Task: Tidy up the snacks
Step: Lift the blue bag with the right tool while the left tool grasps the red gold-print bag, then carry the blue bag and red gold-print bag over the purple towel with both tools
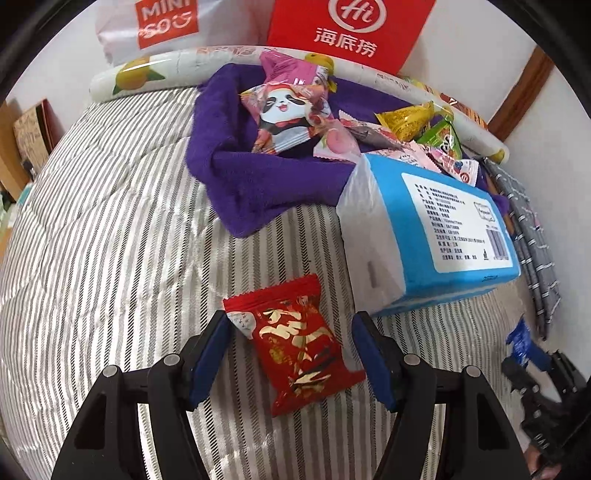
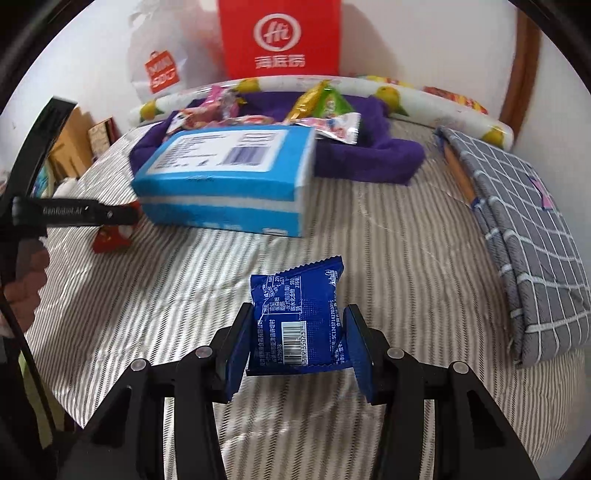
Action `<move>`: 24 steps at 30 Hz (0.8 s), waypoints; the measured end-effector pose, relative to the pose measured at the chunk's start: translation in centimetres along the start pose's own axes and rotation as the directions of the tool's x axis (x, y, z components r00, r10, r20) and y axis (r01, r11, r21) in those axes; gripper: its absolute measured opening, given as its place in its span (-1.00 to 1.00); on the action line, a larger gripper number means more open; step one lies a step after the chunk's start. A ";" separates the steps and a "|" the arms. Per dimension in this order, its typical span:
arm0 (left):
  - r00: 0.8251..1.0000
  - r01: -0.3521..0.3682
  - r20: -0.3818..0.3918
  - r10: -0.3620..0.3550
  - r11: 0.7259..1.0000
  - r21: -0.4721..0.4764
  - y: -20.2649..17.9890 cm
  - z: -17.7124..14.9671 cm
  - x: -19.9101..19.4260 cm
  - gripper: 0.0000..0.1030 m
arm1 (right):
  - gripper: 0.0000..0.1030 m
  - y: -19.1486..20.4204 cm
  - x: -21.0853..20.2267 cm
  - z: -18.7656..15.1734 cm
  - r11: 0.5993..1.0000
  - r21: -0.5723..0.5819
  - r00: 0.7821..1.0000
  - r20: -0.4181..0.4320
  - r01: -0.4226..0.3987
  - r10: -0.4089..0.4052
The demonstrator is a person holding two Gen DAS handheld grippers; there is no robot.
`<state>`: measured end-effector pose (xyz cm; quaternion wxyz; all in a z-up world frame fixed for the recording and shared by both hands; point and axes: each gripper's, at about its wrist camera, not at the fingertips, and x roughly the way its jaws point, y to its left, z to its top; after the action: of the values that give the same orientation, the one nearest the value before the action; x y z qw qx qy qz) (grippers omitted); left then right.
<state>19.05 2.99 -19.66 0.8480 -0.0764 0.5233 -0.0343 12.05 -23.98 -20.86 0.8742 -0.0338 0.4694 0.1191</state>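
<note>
A red snack packet (image 1: 295,343) with gold lettering lies flat on the striped bed cover (image 1: 110,240), between the fingers of my left gripper (image 1: 291,354), which is open around it. My right gripper (image 2: 301,343) is shut on a blue snack packet (image 2: 299,317) and holds it above the cover. The red packet also shows in the right wrist view (image 2: 110,238), partly hidden by the left gripper. Several other snack packets (image 1: 291,110) lie on a purple towel (image 1: 251,173) at the back; they also show in the right wrist view (image 2: 325,107).
A blue tissue pack (image 1: 432,229) lies in front of the towel. A grey checked cloth (image 2: 524,236) lies at the right. A rolled fruit-print mat (image 1: 147,70), a red bag (image 1: 351,33) and a white bag (image 1: 166,26) stand at the wall.
</note>
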 end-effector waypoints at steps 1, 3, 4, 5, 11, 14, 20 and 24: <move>1.000 -0.011 0.006 0.011 1.000 0.004 -0.2 0.0 0.1 0.27 | -0.06 -0.3 0.1 0.1 1.000 0.014 1.000 0.000 0.001 -0.001; 0.999 -0.036 0.015 0.036 0.999 0.025 -0.6 0.0 0.2 0.19 | -0.06 -0.6 0.2 0.3 1.000 0.030 1.000 0.002 0.003 -0.003; 0.999 -0.050 0.019 0.049 0.998 0.035 -0.8 0.0 0.2 0.12 | -0.06 -0.7 0.3 0.4 0.999 0.036 1.000 0.004 0.002 -0.002; 0.998 -0.066 0.022 0.065 0.997 0.046 -1.1 0.1 0.3 0.06 | -0.06 -0.8 0.3 0.5 0.999 0.041 1.000 0.007 -0.001 0.000; 0.999 -0.028 0.021 0.027 0.998 0.048 -0.7 -0.3 -0.3 -0.26 | -0.06 -0.3 0.7 0.3 0.999 0.049 1.000 -0.003 -0.005 0.005; 1.000 -0.012 0.024 0.010 0.999 0.051 -0.4 -0.9 -1.1 -0.28 | -0.06 0.2 0.6 0.0 0.999 0.047 1.000 -0.005 -0.012 0.013; 0.999 0.029 0.037 -0.031 0.997 0.068 -0.5 -3.0 -3.2 -0.28 | -0.07 1.2 0.1 -0.8 0.998 0.060 1.000 -0.005 -0.021 0.021; 0.997 0.058 0.037 -0.061 0.995 0.080 -1.3 -4.1 -4.4 -0.28 | -0.07 1.9 -0.9 -1.1 0.998 0.067 1.000 0.009 -0.018 0.017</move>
<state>13.43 1.89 -17.39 0.8592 -0.0590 0.5020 -0.0787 10.25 -22.53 -20.57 0.8757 0.0001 0.4699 0.1111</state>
